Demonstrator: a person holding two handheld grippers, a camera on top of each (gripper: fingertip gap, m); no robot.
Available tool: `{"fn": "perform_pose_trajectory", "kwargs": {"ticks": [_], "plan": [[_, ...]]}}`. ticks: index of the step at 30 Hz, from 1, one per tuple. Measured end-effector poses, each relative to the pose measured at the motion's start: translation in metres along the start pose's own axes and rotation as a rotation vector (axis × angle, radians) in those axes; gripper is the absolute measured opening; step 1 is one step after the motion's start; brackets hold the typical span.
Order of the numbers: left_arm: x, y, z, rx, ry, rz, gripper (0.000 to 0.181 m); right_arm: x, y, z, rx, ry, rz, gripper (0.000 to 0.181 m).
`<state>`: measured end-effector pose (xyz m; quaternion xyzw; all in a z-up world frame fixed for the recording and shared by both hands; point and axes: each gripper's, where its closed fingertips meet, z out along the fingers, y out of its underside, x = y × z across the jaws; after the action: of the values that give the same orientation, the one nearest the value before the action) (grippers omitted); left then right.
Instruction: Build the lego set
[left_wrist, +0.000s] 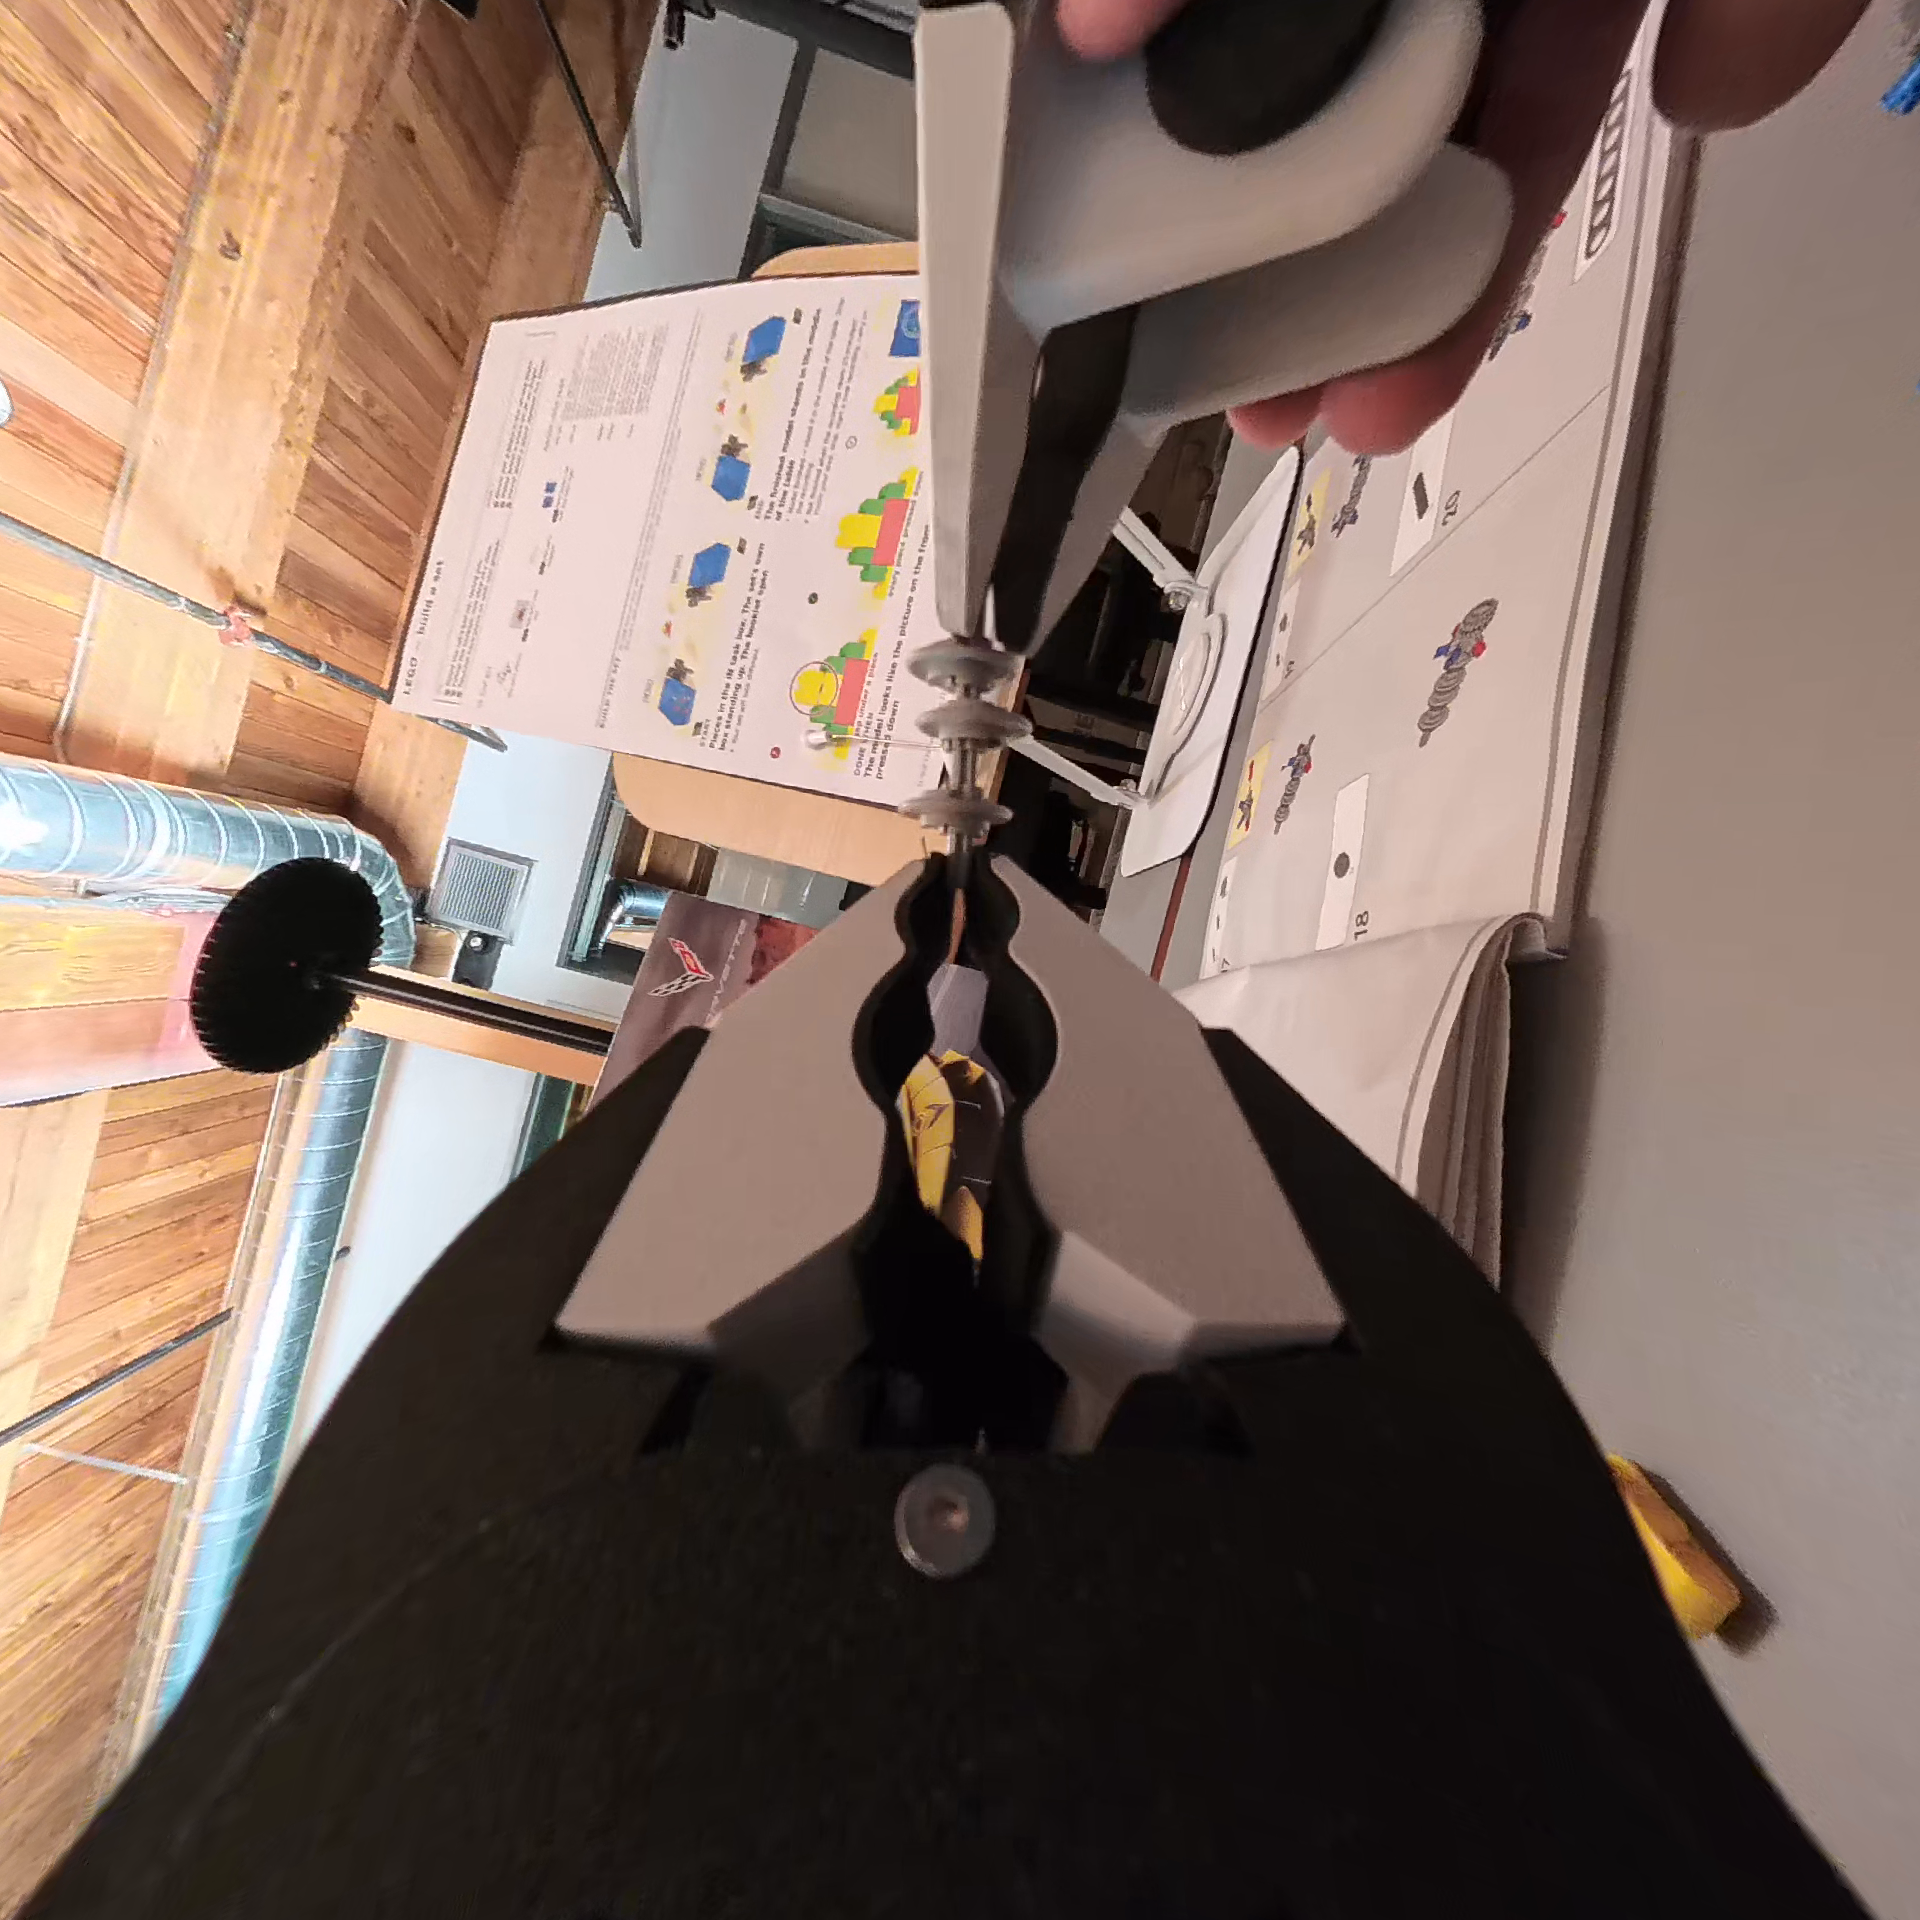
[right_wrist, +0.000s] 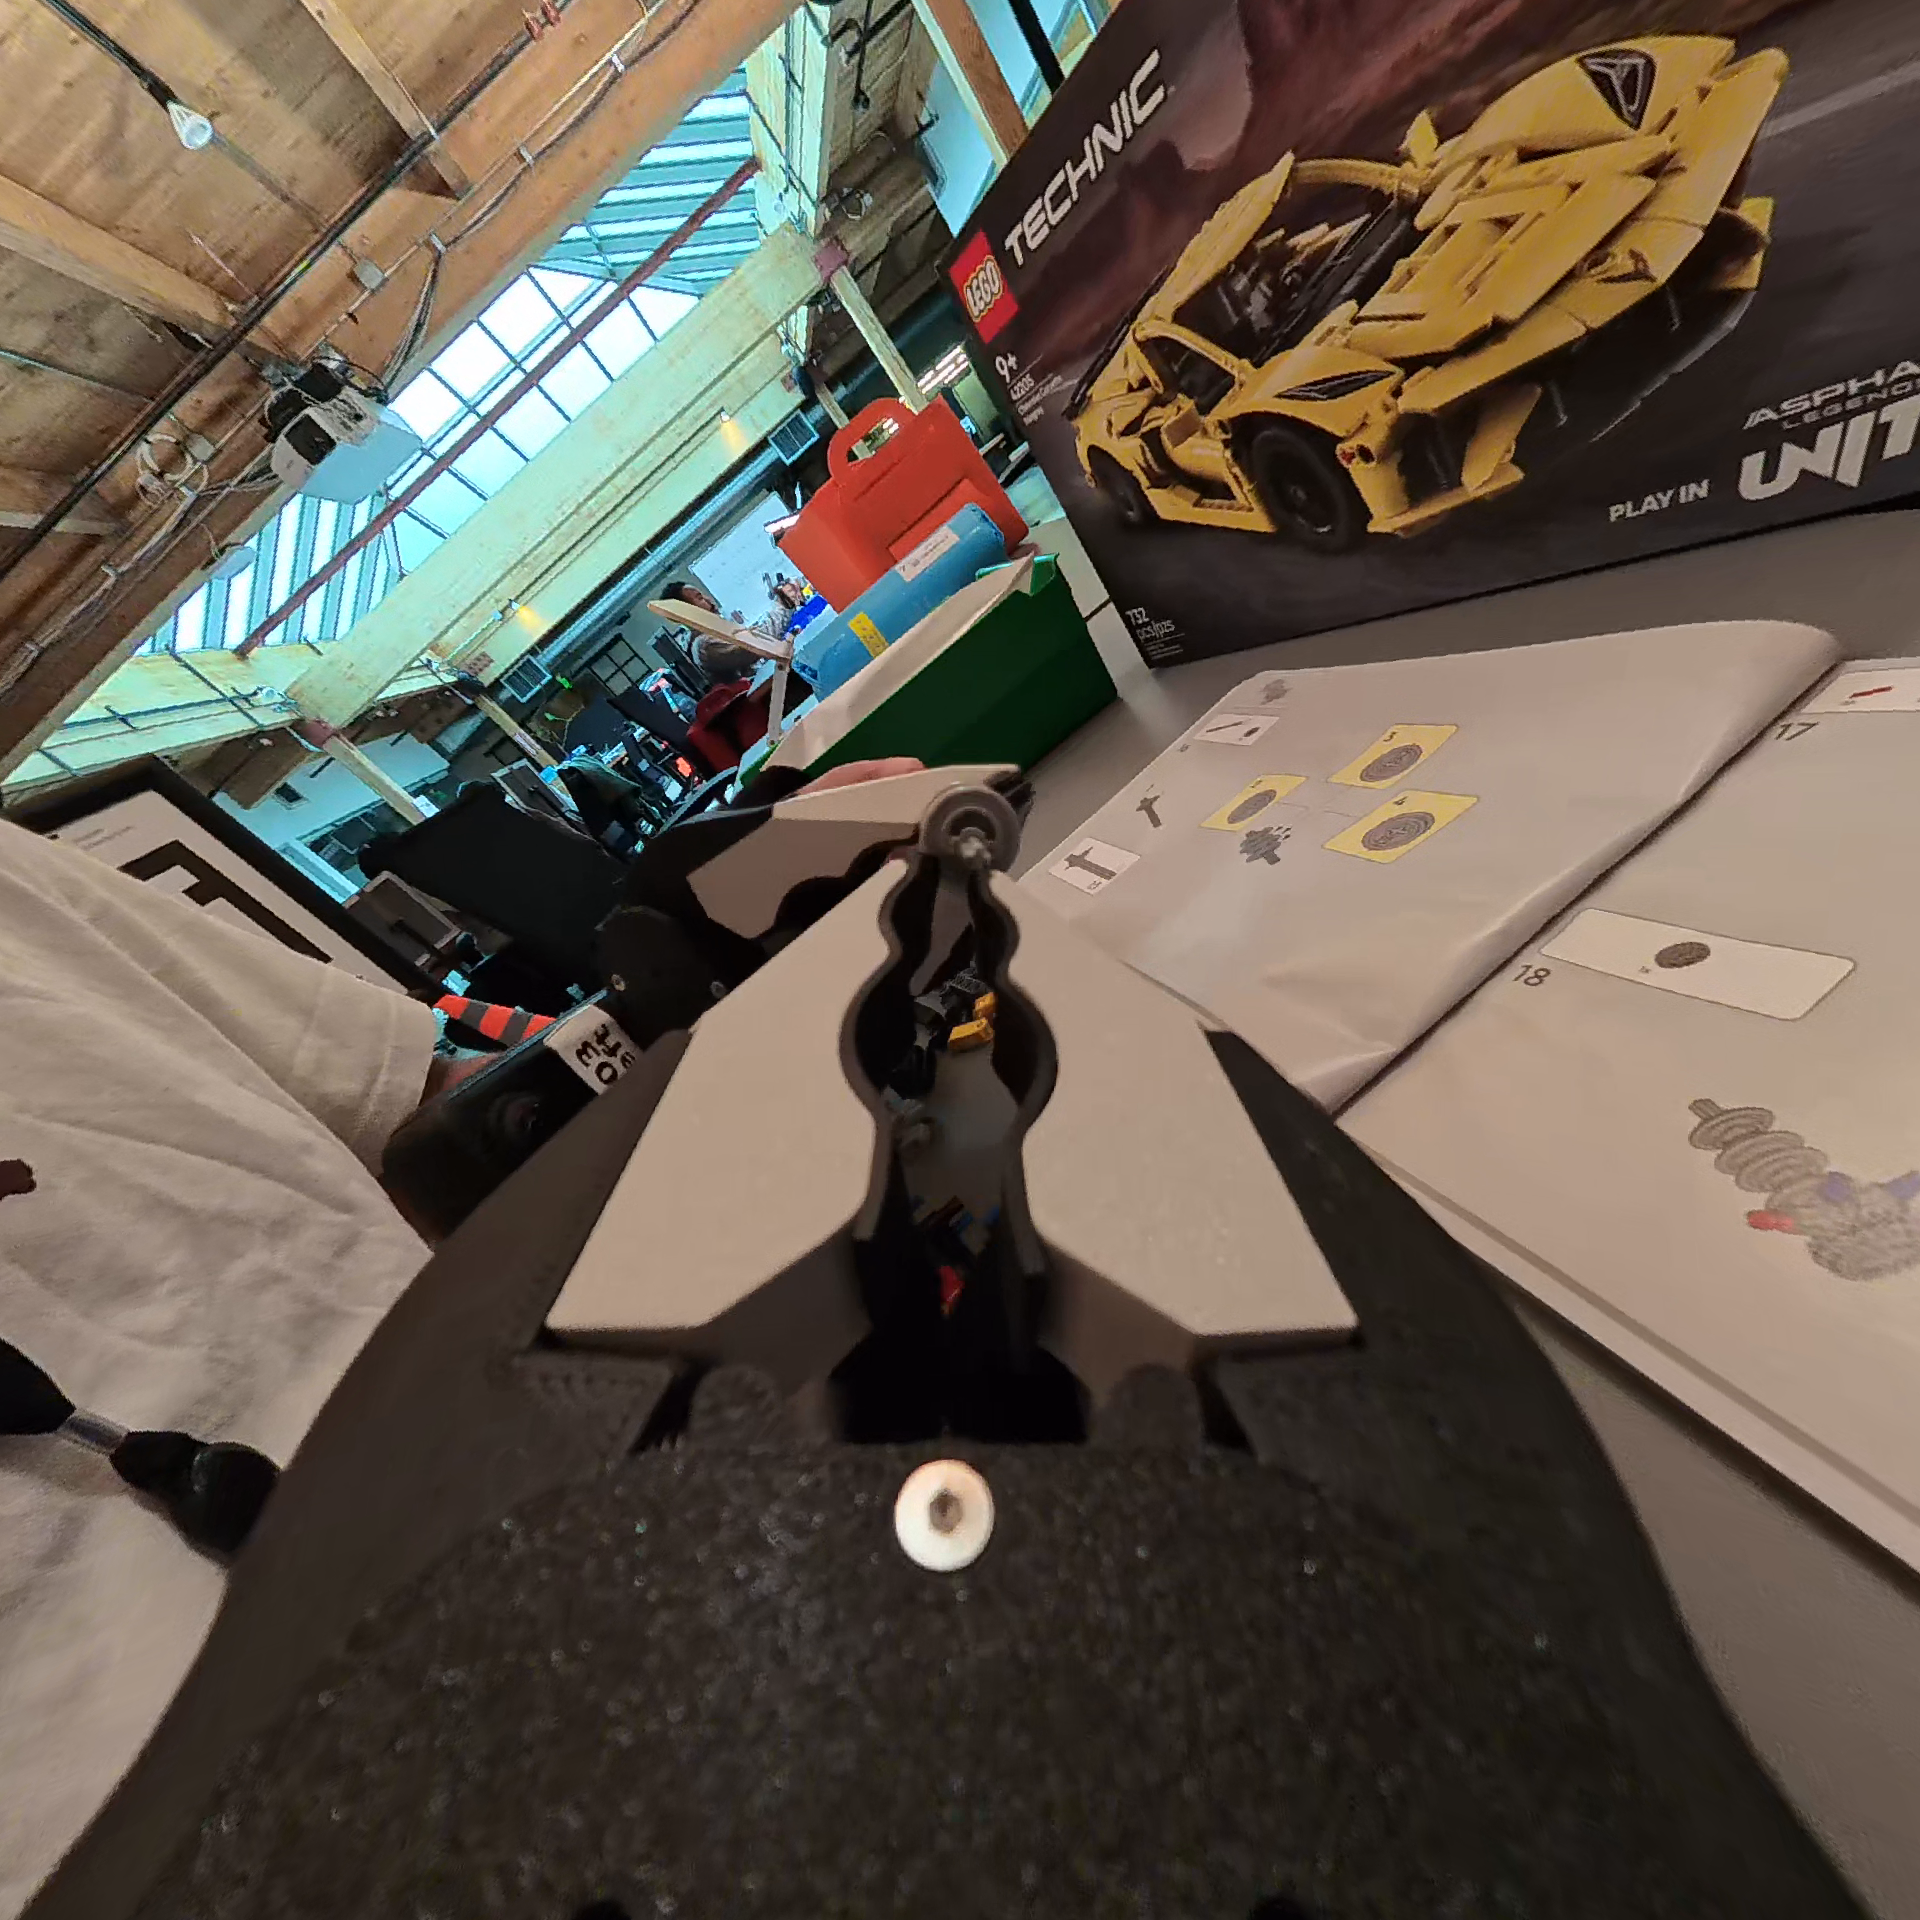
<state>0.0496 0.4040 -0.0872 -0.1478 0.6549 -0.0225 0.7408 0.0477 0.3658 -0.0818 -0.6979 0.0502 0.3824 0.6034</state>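
Held above the grey bench (left_wrist: 1766, 935), a thin axle carrying three grey discs (left_wrist: 961, 722), light, stiff and apt to slip, is pinched at its 6 o'clock end by the left gripper (left_wrist: 961, 873) and its 12 o'clock end by the right gripper (left_wrist: 987, 623).

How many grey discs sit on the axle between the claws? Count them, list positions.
3, threaded on the axle: one at the right claw, one midway, one nearest the left claw. More may be hidden.
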Motion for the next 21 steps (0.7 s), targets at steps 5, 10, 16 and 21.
{"fn": "perform_pose_trajectory", "kwargs": {"ticks": [5,10,16,21], "plan": [[-0.0010,0.0019,-0.0014,0.002,-0.010,0.005,0.000,-0.0029,-0.0041,-0.0013,0.020,-0.032,0.029,0.007],[-0.0001,-0.0001,-0.0027,0.021,-0.011,0.023,0.000,-0.0025,-0.0038,-0.0020,0.021,-0.027,0.025,0.007],[0.0040,-0.0022,-0.0029,0.034,-0.002,0.038,0.000,0.0000,-0.0003,-0.0026,0.000,-0.014,0.017,0.007],[0.0063,-0.0007,-0.0027,0.039,0.005,0.048,0.000,0.0012,0.0012,-0.0019,-0.007,-0.003,-0.003,0.003]]}}
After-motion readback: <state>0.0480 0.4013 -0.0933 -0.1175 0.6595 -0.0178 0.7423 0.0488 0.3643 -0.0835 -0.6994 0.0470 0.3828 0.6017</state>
